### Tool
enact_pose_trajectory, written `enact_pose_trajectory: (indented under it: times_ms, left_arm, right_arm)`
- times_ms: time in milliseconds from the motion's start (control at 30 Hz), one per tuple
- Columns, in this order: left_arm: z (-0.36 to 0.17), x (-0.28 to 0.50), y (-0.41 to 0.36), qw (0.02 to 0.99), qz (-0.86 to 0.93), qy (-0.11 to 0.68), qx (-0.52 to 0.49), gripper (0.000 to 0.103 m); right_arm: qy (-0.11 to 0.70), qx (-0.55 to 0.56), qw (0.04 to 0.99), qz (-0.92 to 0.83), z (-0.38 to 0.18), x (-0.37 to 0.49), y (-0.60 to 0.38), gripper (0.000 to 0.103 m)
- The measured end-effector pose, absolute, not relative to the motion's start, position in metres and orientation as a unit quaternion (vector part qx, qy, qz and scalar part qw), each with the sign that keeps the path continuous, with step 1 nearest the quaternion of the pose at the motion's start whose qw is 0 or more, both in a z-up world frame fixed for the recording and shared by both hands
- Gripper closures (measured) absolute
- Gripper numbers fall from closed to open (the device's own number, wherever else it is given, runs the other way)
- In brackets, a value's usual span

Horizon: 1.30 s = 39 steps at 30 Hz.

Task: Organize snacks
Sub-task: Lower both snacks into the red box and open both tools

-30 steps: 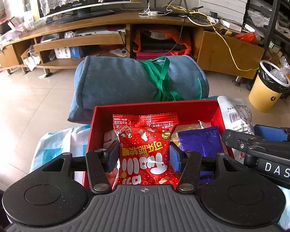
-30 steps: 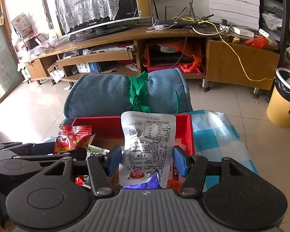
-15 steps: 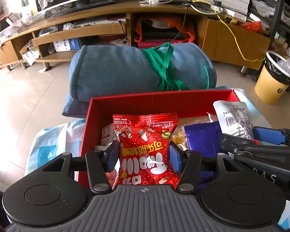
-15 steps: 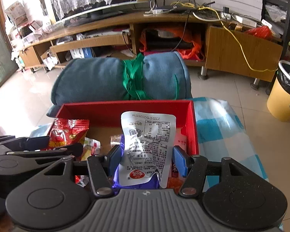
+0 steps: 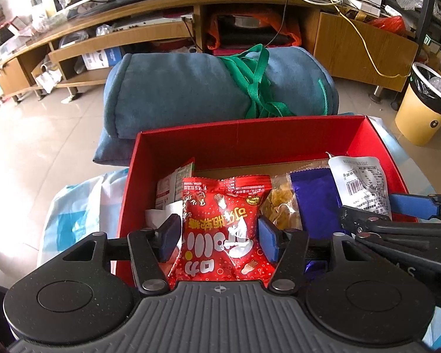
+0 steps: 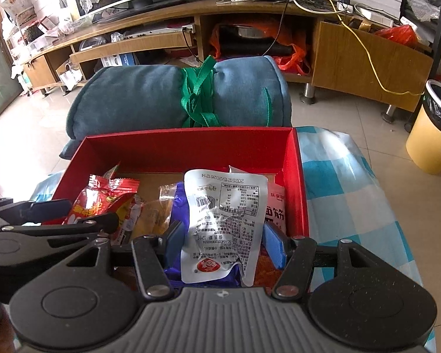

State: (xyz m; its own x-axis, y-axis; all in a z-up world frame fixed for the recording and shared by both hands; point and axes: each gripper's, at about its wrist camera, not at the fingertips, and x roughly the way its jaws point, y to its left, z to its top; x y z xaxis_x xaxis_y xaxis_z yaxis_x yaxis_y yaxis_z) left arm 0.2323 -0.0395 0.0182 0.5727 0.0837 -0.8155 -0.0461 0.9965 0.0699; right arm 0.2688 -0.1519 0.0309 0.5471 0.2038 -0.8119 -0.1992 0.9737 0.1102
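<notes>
A red cardboard box (image 5: 250, 123) (image 6: 191, 132) holds several snack packets. My left gripper (image 5: 220, 235) hangs over the box's left half with a red snack packet (image 5: 223, 226) upright between its blue pads. Its jaws are opening, and the pads still touch the packet's edges. Over the right half, my right gripper (image 6: 220, 241) is shut on a silver-white packet (image 6: 226, 214) (image 5: 361, 185) with printed text. A purple packet (image 5: 314, 203) and a clear pack of yellow snacks (image 5: 282, 203) lie in the box between them.
The box rests on a blue-and-white checked cloth (image 6: 344, 194). Behind it lies a rolled blue cushion (image 5: 191, 94) tied with green straps. A yellow bin (image 5: 423, 108) stands on the tiled floor at the right. A wooden TV stand (image 6: 250, 8) lines the back.
Both grippers have sunk toward the box with their packets, and the box fills more of each view. The left pads stand slightly further apart.
</notes>
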Motion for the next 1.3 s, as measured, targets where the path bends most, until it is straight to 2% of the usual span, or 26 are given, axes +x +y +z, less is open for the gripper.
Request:
enact_pose_trajectory:
  times_ms: [367,433,700,1300]
  left_arm:
    - [0.021,0.229,-0.034,0.887,0.041,0.459,0.018,0.031]
    - [0.023,0.227,-0.032,0.889,0.040,0.457,0.018,0.030]
    - [0.029,0.217,-0.028,0.893,0.034,0.449,0.016,0.024]
    - [0.027,0.162,-0.032,0.890,0.027,0.455,0.014,0.016]
  right_arm:
    - [0.476,0.006,0.872,0.115,0.028,0.269,-0.151,0.048]
    - [0.476,0.003,0.871,0.117,0.029,0.267,-0.151,0.044]
    - [0.474,-0.001,0.872,0.123,0.037,0.251,-0.153,0.039]
    - [0.474,0.022,0.875,0.099,0.046,0.203,-0.176,0.038]
